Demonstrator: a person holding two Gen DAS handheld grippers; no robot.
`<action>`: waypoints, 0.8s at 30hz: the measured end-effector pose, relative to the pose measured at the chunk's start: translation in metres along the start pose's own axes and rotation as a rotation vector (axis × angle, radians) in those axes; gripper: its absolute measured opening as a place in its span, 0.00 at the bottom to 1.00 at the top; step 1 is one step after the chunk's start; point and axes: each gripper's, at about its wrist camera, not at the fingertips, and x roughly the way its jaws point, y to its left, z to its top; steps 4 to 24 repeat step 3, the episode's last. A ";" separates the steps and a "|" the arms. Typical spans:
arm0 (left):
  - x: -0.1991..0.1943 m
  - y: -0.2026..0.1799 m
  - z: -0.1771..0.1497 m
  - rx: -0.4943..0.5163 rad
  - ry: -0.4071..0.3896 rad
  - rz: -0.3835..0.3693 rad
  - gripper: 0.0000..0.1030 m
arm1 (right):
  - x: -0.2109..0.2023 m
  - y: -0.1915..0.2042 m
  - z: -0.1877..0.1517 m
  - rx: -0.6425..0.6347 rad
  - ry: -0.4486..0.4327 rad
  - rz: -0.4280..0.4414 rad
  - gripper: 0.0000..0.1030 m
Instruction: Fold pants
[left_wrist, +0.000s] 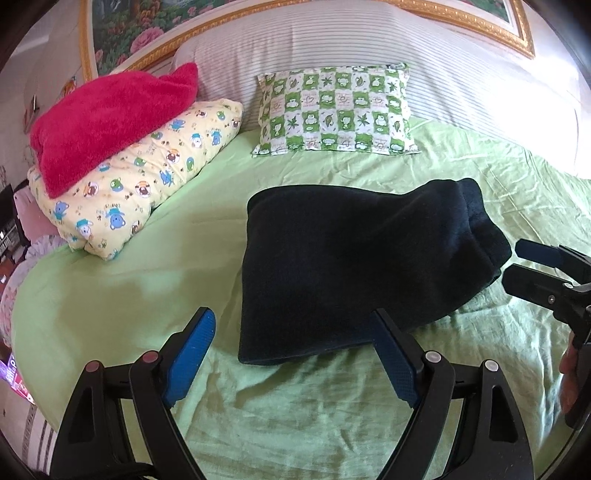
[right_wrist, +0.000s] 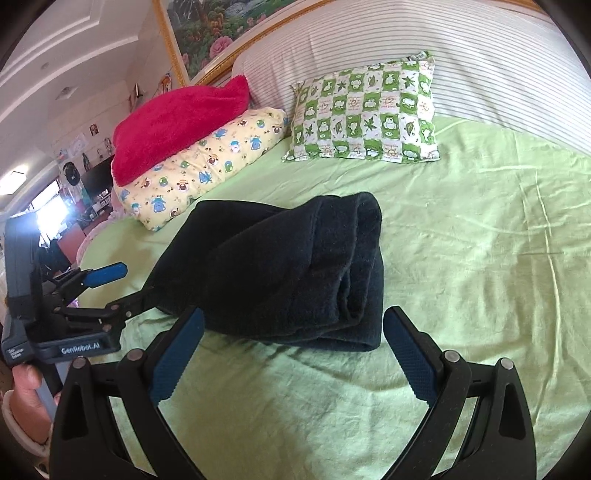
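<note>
1. On the bed (left_wrist: 110, 295), mid-sheet, the pants (left_wrist: 354, 266) lie as a compact dark bundle w/ several layers stacked; in the right wrist view the layered edges show at the near right end.
2. Left gripper (left_wrist: 295, 354): fingers spread wide, holding nothing. Right finger (left_wrist: 391, 354) sits at the near edge of the pants, can't tell if touching; left finger is over bare sheet.
3. Right gripper (right_wrist: 291, 354): fingers also parted, empty, straddling the near corner of the bundle w/o clamping it. In the left wrist view it shows at the right, by the bundle's far right end.
4. Step, my read: folding looks done or nearly so; both grippers off the cloth, so this is the let-go / check stage.
5. Next move, if any: bundle looks a bit puffy and skewed, so prob. a light press or nudge to square the edges. Needs fingers low and flat; avoid snagging the top layer, since fleece-like cloth could drag and undo the fold.
6. Nearby but well apart: green checked pillow (left_wrist: 336, 110), yellow pillow (left_wrist: 147, 177) w/ red towel (left_wrist: 110, 122) on top. No obstruction.
</note>
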 end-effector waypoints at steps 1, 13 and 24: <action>-0.001 -0.001 0.001 0.002 -0.002 -0.001 0.84 | 0.001 0.001 0.001 -0.003 0.000 0.000 0.95; -0.003 -0.001 0.004 0.002 -0.003 -0.017 0.84 | 0.002 0.003 0.002 -0.001 0.007 -0.005 0.95; -0.003 -0.001 0.004 0.002 -0.003 -0.017 0.84 | 0.002 0.003 0.002 -0.001 0.007 -0.005 0.95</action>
